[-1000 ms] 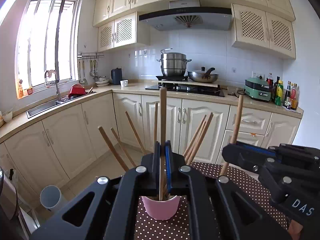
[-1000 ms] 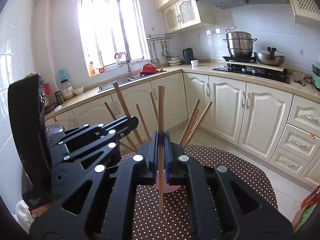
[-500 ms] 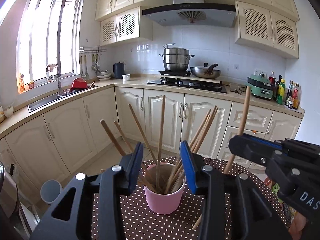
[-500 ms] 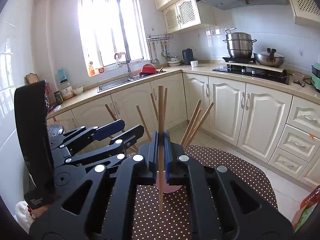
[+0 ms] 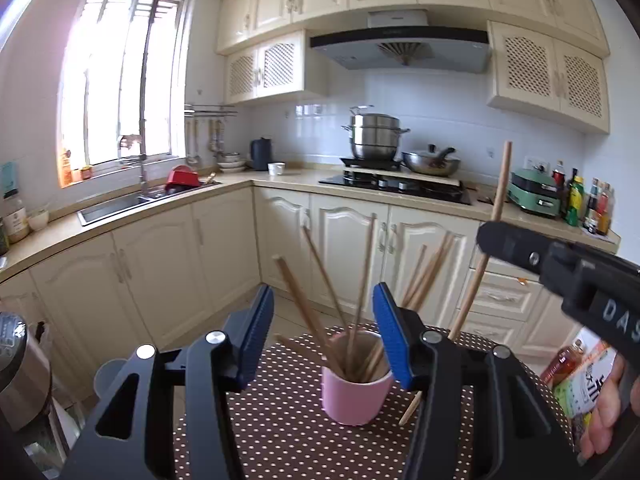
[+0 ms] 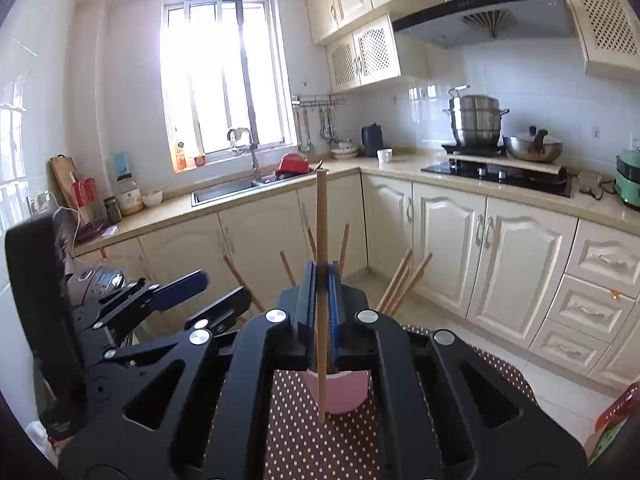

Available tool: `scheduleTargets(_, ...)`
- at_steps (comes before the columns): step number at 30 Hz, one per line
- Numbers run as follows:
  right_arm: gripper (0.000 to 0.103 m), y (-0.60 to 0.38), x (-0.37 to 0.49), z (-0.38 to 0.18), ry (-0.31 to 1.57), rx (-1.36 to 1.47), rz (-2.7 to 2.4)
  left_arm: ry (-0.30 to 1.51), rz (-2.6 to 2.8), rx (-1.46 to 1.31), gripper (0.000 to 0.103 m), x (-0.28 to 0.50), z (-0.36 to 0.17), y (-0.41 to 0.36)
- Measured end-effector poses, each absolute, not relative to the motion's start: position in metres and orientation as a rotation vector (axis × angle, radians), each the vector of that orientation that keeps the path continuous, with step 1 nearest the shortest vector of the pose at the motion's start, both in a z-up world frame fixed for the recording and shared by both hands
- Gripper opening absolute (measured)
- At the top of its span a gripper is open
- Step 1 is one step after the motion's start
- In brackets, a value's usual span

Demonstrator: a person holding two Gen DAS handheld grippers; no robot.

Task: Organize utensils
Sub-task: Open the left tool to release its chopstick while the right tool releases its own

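A: What does the left wrist view give you?

B: The left gripper (image 5: 323, 338) with its jaws spread wide and nothing between them. Past the gap stands the pink cup (image 5: 355, 392) on the polka-dot cloth (image 5: 280, 420), with a bundle of chopsticks (image 5: 320, 280) fanned out of it. At the right edge the right gripper (image 5: 516, 246) comes in from the side, and a single chopstick (image 5: 498, 200) runs through it at a slant, its lower tip down near the cloth just beside the cup.

A: And the right wrist view?

B: There the jaws of the right gripper (image 6: 322, 304) are pinched narrow on that single chopstick (image 6: 321, 240), which stands nearly upright. The gripper body hides most of the pink cup (image 6: 340, 394); only its lower wall shows, with the stick's lower end in front of it. A few bundle tips poke up behind. The left gripper (image 6: 192, 296) appears on the left, jaws apart.

A: Anything one view alone shows?

B: Only the left view looks into the cup's mouth. Only the right one shows the grip from straight on.
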State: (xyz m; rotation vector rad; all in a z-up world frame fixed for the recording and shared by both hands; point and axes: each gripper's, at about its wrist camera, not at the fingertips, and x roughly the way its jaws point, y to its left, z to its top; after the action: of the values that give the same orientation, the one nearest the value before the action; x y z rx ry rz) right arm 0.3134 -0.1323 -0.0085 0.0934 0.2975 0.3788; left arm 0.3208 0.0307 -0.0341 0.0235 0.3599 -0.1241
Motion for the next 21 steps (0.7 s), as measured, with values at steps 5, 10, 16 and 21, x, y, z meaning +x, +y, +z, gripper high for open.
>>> scheduleTargets(5, 0.006, -0.126, 0.319, -0.003, 0.242, 0.09, 0.341, 0.346, -0.091, -0.012, 0.056, 0.317, -0.03, 0.052)
scheduleTargets(10, 0.006, -0.12, 0.323, 0.0, 0.184, 0.09, 0.317, 0.337, -0.054, -0.032, 0.056, 0.32, -0.028, 0.07)
scheduleTargets(16, 0.006, -0.112, 0.332, -0.003, 0.165, 0.055, 0.289, 0.353, -0.038, -0.05, 0.057, 0.326, -0.033, 0.082)
scheduleTargets(21, 0.006, -0.11, 0.342, -0.019, 0.215, 0.056, 0.288, 0.364, -0.035, -0.047, 0.058, 0.329, -0.04, 0.083)
